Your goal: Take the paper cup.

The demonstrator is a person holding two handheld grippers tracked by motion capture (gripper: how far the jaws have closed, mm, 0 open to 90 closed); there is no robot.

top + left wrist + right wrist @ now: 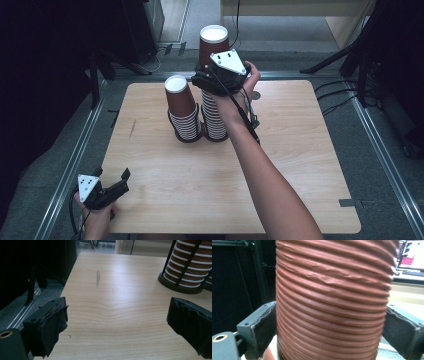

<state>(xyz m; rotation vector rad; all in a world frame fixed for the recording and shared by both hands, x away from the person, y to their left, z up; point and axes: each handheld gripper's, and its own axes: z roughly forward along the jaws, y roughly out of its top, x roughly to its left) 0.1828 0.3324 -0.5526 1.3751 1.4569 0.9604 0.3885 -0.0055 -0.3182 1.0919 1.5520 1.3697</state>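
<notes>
Two stacks of brown ribbed paper cups stand in black wire holders at the back middle of the wooden table. The left stack is shorter, its top cup leaning a little. The right stack is taller. My right gripper is shut on the top cup of that taller stack; in the right gripper view its pads press both sides of the ribbed cup. My left gripper rests open at the table's front left corner, and nothing is between its fingers.
The left stack's wire holder stands ahead and to the right of the left gripper across bare table. A grey scuff marks the wood. Metal rails and dark stands flank the table. A monitor glows beyond the cup.
</notes>
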